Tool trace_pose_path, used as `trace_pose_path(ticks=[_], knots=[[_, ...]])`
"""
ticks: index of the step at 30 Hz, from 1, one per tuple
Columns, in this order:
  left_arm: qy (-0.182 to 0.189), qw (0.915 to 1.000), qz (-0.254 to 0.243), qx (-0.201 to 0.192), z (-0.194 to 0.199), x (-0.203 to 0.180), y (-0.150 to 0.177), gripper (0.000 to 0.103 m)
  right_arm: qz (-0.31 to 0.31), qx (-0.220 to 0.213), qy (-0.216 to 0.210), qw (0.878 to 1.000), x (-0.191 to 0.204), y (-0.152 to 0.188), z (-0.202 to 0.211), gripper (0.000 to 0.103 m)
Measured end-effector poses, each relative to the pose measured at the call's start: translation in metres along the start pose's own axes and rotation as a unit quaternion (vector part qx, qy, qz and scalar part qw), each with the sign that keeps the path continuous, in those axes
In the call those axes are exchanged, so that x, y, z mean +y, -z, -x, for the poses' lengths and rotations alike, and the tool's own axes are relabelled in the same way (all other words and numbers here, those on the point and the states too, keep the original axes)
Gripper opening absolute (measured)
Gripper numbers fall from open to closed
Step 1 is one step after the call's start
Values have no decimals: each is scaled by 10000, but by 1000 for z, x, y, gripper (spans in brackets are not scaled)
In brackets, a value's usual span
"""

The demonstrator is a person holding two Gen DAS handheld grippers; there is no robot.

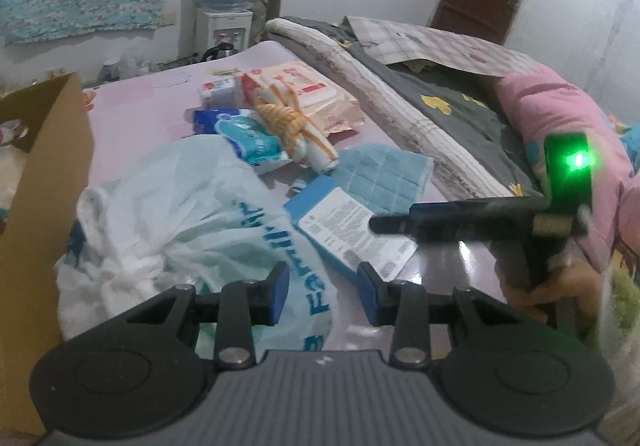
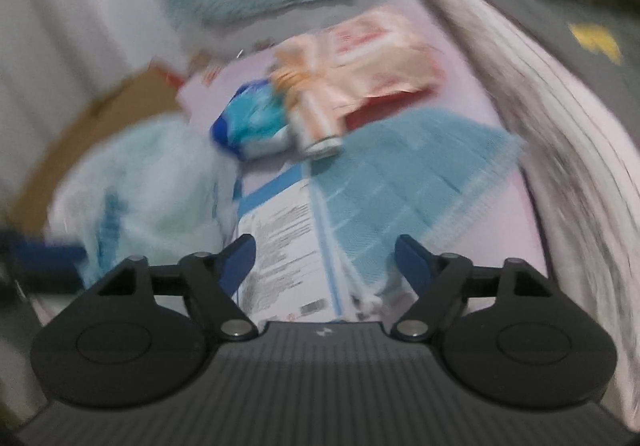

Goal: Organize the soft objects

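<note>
Clutter covers the pink table (image 1: 168, 97): a pale plastic bag (image 1: 180, 205) with white stuffing lies beside a cardboard box (image 1: 52, 165), and behind it a blue tissue pack (image 1: 248, 137), an orange-and-white rope bundle (image 1: 296, 125) and a peach wipes packet (image 1: 316, 93). A blue cloth (image 1: 384, 173) lies next to a blue carton (image 1: 340, 234). The left gripper (image 1: 323, 286) hangs over the bag's edge, jaws partly apart, gripping nothing. The right gripper (image 2: 325, 258) stands wide apart above the carton and cloth, with nothing in its grasp.
</note>
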State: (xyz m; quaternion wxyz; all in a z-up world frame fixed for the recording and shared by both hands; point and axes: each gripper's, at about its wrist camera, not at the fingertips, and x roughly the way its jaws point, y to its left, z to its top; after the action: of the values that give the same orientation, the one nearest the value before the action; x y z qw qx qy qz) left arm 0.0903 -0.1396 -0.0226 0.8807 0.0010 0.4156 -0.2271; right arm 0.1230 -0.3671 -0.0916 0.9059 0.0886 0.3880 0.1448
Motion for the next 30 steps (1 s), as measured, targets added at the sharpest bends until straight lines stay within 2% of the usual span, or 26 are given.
trace_pose_path(ticks=[5,9,10,11,15,20,25,30], knots=[[-107,9998,146,-82,15,16,2,44,1406,384,142,9892,41,9,-24,82],[-75,9995,256,-196,26,24,2,49,2018,442,533,9770,57,20,-35,82],[-69,9994,273,-214,28,25,2,50,1953,449,577,9780,57,19,-34,75],[-57,9993,288,-226,30,26,3,50,1868,448,645,9793,57,18,-32,73],[47,9990,358,-247,35,26,7,51,1438,493,641,9863,53,23,-18,73],[251,9989,363,-141,36,20,16,53,1089,481,752,9900,55,52,14,73],[709,9970,262,181,27,-1,26,56,523,432,650,9956,52,84,46,73],[1064,9920,209,640,5,-27,38,58,-93,98,368,9992,40,105,74,75]])
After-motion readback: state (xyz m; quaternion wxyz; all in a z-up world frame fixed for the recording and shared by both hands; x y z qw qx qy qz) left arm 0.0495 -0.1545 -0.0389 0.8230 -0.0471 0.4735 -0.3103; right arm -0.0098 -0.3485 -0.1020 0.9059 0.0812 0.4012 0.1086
